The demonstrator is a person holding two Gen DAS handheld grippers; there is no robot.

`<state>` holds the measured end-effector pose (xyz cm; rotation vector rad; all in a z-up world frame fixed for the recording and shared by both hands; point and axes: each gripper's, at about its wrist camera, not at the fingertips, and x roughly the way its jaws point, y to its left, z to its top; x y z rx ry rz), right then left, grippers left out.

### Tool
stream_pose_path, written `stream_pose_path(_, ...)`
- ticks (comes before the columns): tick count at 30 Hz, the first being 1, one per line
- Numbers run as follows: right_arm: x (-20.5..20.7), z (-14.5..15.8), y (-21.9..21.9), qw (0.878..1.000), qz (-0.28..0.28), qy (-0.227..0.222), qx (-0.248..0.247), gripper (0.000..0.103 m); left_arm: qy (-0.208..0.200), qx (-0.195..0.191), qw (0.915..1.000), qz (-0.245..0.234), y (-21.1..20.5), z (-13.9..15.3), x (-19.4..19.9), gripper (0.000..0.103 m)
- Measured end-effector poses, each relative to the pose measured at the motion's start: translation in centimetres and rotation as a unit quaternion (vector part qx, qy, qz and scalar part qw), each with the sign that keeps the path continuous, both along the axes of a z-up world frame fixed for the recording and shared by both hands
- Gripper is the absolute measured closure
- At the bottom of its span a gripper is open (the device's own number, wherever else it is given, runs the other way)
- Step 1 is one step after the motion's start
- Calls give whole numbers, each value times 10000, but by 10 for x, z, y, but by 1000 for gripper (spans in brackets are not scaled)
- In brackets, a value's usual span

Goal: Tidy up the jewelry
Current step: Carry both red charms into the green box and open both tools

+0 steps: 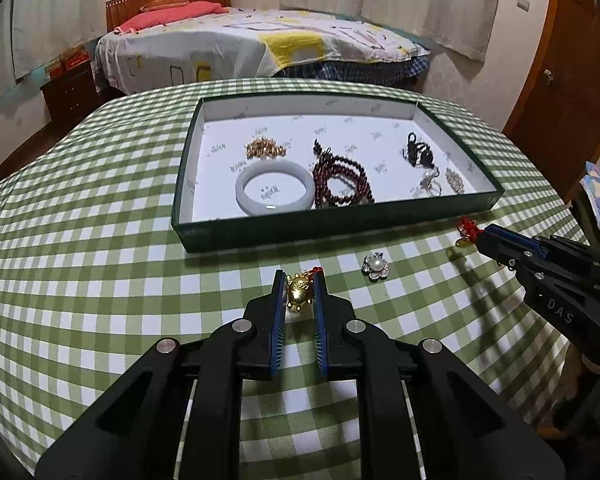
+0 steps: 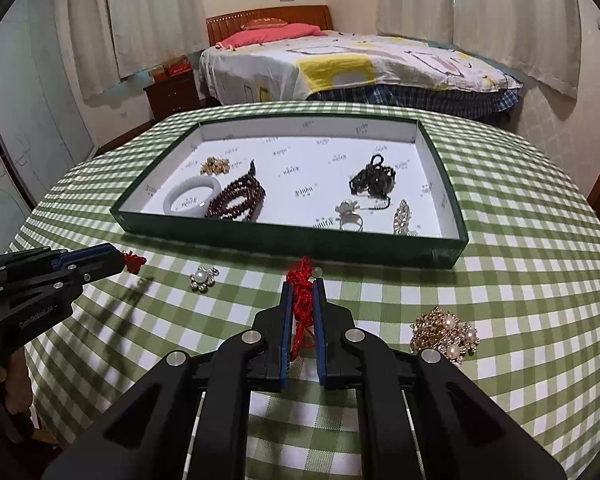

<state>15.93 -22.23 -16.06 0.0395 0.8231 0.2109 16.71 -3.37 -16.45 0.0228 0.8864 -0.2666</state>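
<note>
Two grippers are pinching now, left gripper [image 1: 299, 289] on the gold charm [image 1: 298, 293], right gripper [image 2: 303, 300] on the red knot [image 2: 302, 304], so I'm lifting level toward the tray [image 1: 332, 227].

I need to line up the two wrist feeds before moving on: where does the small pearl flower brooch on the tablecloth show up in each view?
Left wrist view: the pearl flower brooch lies right of centre, on the cloth between the left gripper and the right gripper.
Right wrist view: the brooch lies left of centre, left of the right gripper.
Shared landmark: the green tray, just beyond the brooch in both.
</note>
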Motion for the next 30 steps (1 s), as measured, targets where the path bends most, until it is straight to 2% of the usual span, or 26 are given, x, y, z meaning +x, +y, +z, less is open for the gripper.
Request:
stream_pose_path(9, -6, 16, -2, 9998, -22, -185, 66, 93, -280, -122, 9995, 16, 2, 24, -5, 90)
stream_pose_path(17, -5, 45, -4, 9985, -9, -534, 117, 93, -501, -266, 9984, 10, 2, 45, -2, 90)
stream_pose_path(30, 32, 87, -2, 9930, 25, -1181, 95, 93, -1092, -539, 9925, -35, -15, 84, 39, 90)
